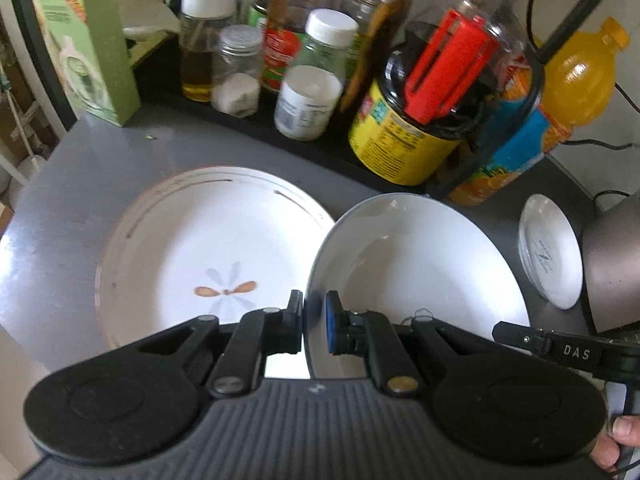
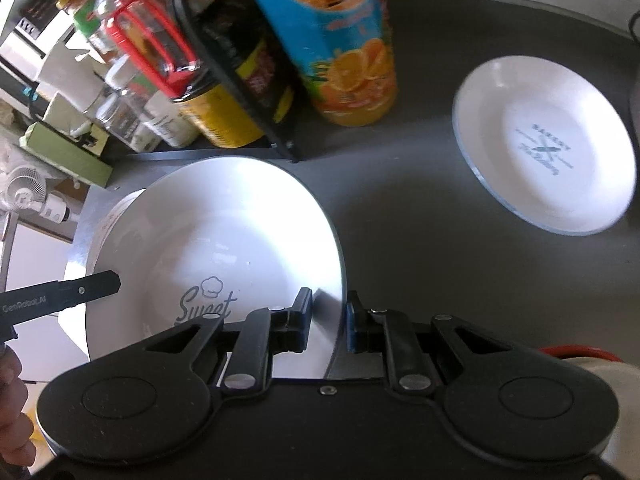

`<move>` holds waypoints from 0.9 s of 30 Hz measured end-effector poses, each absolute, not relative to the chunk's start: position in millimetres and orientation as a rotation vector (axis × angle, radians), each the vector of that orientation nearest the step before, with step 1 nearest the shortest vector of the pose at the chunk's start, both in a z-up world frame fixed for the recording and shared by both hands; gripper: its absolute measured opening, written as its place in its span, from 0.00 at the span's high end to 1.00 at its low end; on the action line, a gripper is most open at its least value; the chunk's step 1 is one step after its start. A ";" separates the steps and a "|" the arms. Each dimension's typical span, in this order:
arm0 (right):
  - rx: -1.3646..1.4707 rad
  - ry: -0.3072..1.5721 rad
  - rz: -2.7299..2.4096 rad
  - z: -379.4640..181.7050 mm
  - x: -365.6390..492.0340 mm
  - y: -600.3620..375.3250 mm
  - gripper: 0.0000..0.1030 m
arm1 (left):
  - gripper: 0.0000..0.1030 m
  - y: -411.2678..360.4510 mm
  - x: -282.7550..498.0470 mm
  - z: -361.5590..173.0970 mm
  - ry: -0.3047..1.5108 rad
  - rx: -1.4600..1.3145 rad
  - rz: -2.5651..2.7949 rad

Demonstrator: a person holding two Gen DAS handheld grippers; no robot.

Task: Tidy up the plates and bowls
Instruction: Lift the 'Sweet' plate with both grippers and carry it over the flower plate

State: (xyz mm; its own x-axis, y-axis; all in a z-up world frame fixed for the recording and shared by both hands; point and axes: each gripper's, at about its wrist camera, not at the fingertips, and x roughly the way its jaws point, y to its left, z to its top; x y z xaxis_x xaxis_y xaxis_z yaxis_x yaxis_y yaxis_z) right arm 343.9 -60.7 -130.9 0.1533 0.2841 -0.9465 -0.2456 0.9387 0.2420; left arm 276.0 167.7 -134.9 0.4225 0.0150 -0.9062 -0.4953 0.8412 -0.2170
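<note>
Left wrist view: left gripper (image 1: 314, 322) pinches the near-left rim of the white glazed ceramic bowl (image 1: 420, 264); right gripper (image 2: 328, 320) pinches its opposite rim. The bowl is likely rigid, slick, breakable; rim holds suit it. It overlaps the flower-patterned white plate (image 1: 200, 240) on the grey tabletop (image 1: 72, 184).

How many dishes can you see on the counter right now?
3: a flower-painted plate lying at the left, a white bowl gripped at opposite rims by both tongs, and a small printed dish at the right. More may be stacked underneath.
</note>
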 end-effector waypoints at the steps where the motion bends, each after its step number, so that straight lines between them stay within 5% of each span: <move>1: 0.033 1.365 0.384 -131.0 343.0 -56.9 0.83 | 0.91 171.0 274.1 -134.3 1.094 -0.502 0.343; 27: -0.032 1.401 0.503 -151.4 332.2 57.9 0.83 | 0.91 288.7 236.1 -140.0 1.071 -0.571 0.436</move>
State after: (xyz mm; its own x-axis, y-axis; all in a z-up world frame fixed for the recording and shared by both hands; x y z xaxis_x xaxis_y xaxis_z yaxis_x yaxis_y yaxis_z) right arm 332.2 57.9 -151.4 0.0823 0.3185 -0.9444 -0.3555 0.8946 0.2707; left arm 236.1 288.7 -140.0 0.4191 0.0588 -0.9060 -0.5903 0.7758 -0.2227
